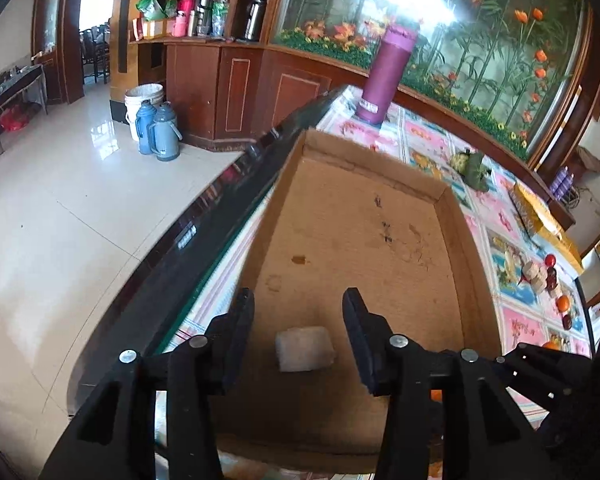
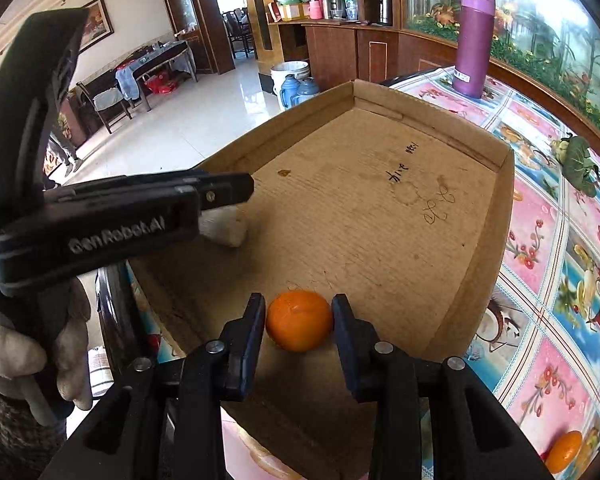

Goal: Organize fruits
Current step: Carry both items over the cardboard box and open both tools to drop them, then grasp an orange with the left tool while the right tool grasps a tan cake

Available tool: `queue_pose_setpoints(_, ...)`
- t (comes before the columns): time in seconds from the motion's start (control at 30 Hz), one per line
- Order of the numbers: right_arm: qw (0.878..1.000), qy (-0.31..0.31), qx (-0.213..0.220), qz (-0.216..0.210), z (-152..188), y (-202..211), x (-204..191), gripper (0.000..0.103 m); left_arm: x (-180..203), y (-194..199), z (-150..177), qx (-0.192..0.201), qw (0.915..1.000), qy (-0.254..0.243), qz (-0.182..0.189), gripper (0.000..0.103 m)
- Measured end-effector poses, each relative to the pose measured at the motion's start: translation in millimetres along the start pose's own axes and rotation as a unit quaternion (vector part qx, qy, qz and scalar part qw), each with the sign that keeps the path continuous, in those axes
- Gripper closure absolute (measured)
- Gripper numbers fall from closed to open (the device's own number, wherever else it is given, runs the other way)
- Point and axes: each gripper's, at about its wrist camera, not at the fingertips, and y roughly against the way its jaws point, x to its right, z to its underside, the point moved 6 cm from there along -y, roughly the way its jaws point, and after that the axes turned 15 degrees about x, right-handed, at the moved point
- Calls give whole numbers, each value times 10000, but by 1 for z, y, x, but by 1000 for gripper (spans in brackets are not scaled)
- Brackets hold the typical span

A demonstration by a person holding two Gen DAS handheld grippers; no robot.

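Note:
A shallow cardboard tray (image 1: 452, 216) (image 2: 504, 168) lies on the table. In the left wrist view my left gripper (image 1: 298, 304) is open above a white, pale chunk (image 1: 305, 348) that lies on the tray floor between its fingers. In the right wrist view my right gripper (image 2: 299, 307) is shut on an orange (image 2: 299, 321) just above the tray's near end. The left gripper also shows in the right wrist view (image 2: 224, 192), over the white chunk (image 2: 228, 228). More fruit (image 1: 552, 276) lies on the table right of the tray, and another orange (image 2: 565, 451) sits at the lower right.
A purple flask (image 1: 386, 76) (image 2: 474, 40) stands behind the tray. A green leafy item (image 1: 474, 168) (image 2: 580, 164) and a yellow packet (image 1: 540, 216) lie on the flowered tablecloth (image 2: 540, 240). The table's dark edge (image 1: 204, 216) runs left of the tray, floor below.

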Motion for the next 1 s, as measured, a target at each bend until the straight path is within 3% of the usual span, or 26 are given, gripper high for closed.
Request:
queue_pose_setpoints(0.07, 9999, -53, 100, -57, -3, 6, -1, 48, -3, 8, -8, 161, 9998, 77, -48, 49)
queue_pose_setpoints(0.17, 9994, -42, 343, -67, -12, 22, -1, 47, -2, 20, -17, 343, 9993, 102, -103, 45)
queue_pose_setpoints(0.33, 9963, -144, 840, 74, -18, 62, 14, 33, 21, 33, -24, 483, 9988, 23, -23, 40)
queue_pose_setpoints(0.57, 9862, -645, 1328, 748, 3, 133, 82, 30, 75, 36, -20, 382, 9984, -283, 298, 37)
queue_pose_setpoints(0.7, 9705, -1122, 1503, 1518, 29, 189, 147, 30, 113, 35, -10, 294, 9966, -481, 606, 31)
queue_pose_setpoints(0.83, 9446, -1710, 1614, 2291, 66, 247, 211, 26, 159, 21, 11, -16, 9919, -846, 945, 30)
queue_pose_setpoints(1.0, 9131, -2354, 1467, 2988, 117, 298, 273, 26, 230, 9, 51, -521, 9759, -1310, 1664, 30)
